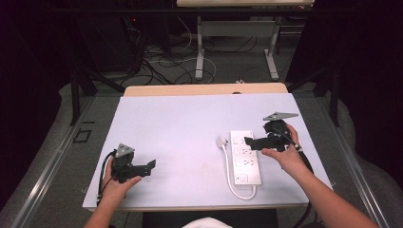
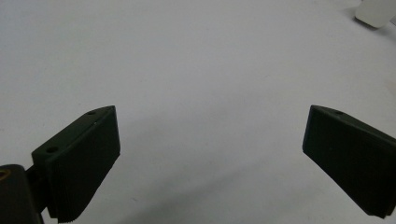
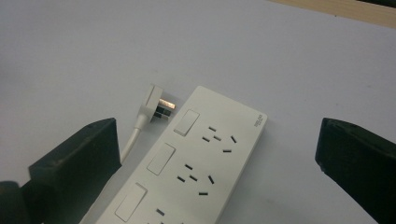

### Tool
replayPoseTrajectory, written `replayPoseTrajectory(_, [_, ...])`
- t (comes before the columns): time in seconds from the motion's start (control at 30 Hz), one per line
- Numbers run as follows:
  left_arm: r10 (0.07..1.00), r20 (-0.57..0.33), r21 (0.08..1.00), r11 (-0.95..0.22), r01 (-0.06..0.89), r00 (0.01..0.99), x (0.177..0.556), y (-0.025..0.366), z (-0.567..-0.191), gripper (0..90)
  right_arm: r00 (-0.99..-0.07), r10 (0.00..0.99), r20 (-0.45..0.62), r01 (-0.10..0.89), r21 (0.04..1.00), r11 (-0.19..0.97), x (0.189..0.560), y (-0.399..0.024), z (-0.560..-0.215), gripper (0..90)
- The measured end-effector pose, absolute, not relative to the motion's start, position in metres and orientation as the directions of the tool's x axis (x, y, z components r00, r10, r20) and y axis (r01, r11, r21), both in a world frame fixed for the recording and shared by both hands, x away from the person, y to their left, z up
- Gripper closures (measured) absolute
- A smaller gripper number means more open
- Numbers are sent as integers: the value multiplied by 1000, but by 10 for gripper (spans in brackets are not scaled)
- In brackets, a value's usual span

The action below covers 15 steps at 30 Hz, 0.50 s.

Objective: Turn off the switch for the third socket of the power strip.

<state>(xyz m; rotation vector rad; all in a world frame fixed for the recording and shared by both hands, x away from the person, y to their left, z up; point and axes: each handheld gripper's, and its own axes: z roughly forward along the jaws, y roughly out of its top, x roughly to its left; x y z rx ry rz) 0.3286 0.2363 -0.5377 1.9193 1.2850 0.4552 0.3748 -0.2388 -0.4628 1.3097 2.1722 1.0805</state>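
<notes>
Table (image 1: 166, 123), white-topped, wooden edge at far side; work on it judged to be plugging the strip's own plug into one of its sockets, not yet begun.

Left gripper (image 1: 151, 167), near left, held low over bare tabletop, well apart from the other items; jaws spread wide with nothing between them, as its own view confirms (image 2: 210, 158).

Power strip (image 1: 245, 157), white, near right of centre, lying flat with its long side running near to far. The right gripper view shows three rocker switches beside three socket groups, all sockets vacant.

Cord (image 1: 231, 180), white, leaves the strip's near end, loops round and runs up its left side.

Plug (image 1: 221, 141), white, lying on the table just beside the strip's far left corner, prongs pointing at the strip (image 3: 154, 105); unheld, uninserted.

Right gripper (image 1: 248, 141), over the strip's far half; jaws wide apart, gripping nothing.

Done: nothing evident. Left: grasp plug, align, insert.

Markings: small grey print at the strip's far corner (image 3: 258, 122), too small to read.
</notes>
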Motion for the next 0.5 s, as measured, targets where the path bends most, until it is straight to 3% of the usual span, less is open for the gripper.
replayPoseTrajectory(0.5, [896,-119,754,-199,626,428,329,236,-538,42,-466,879,96,580,784,222,353,-258,-472,0])
